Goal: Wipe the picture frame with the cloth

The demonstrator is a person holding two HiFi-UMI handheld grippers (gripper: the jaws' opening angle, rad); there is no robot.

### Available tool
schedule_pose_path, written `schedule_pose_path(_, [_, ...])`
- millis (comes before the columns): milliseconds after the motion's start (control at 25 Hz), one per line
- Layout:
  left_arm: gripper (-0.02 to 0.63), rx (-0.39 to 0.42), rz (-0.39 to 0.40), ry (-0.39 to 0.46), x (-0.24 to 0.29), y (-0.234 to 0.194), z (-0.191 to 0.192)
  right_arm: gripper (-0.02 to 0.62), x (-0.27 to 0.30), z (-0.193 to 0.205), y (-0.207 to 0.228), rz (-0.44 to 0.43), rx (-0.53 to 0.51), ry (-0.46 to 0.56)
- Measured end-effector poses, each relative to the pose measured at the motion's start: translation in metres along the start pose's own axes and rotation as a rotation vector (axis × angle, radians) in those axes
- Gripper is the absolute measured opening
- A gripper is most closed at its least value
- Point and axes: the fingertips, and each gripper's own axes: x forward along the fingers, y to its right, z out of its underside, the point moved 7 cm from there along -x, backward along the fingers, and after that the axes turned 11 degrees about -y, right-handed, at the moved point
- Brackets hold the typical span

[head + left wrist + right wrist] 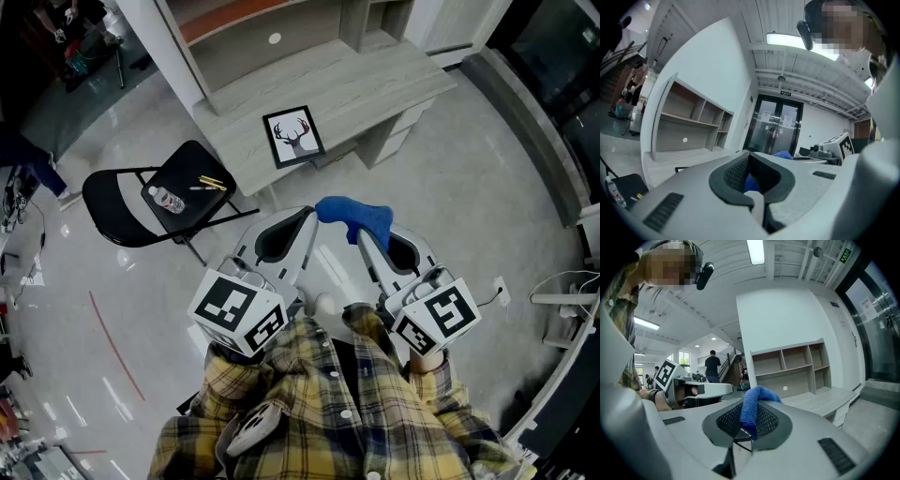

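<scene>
Your cloth (361, 214) looks soft, nubbly blue fabric. The left gripper (302, 217) and right gripper (361, 234) wear smooth matt grey plastic (pads (769, 420) black, meshy). The desk (375, 89) is matt pale woodgrain; the floor (469, 206) is smooth and glossy.

This looks like a large open work hall, a lab or an office floor and not a home. The far side has a pale wood table (375, 89) built into an empty shelf unit (797, 364), and a black folding chair (141, 202) stands to its left on a glossy grey floor (469, 206) marked with a red line (112, 342). Around it are glass double doors (776, 124), strip lights (755, 251) on a bare ribbed ceiling, a green exit sign (844, 255), a staircase (729, 364) and a person (712, 365) standing far off.
</scene>
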Motion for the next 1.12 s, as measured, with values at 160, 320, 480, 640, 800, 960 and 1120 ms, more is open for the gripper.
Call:
schedule_pose_path(160, [0.005,0.003,-0.003,0.0,0.0,0.005,0.0,0.041,-0.005,-0.001,0.002,-0.003,-0.003,0.002])
schedule_pose_path(320, [0.005,0.007,-0.007,0.005,0.0,0.014,0.001,0.041,-0.014,0.003,0.004,-0.007,0.009,0.011])
schedule_pose_path(480, [0.005,0.011,-0.015,0.009,0.001,0.021,0.003,0.041,-0.023,0.007,0.008,-0.011,0.017,0.02])
schedule_pose_path(640, [0.005,0.018,-0.029,0.017,0.0,0.03,0.008,0.041,-0.034,0.013,0.011,-0.013,0.022,0.031])
schedule_pose_path(800, [0.005,0.009,-0.052,0.02,-0.003,0.03,0.01,0.041,-0.041,0.018,0.012,-0.013,0.032,0.035])
schedule_pose_path(960, [0.005,-0.002,-0.069,0.014,-0.001,0.021,0.01,0.041,-0.035,0.019,0.018,-0.018,0.046,0.026])
schedule_pose_path(1120, [0.005,-0.016,-0.077,0.006,0.007,0.004,0.01,0.041,-0.016,0.02,0.027,-0.026,0.054,0.002])
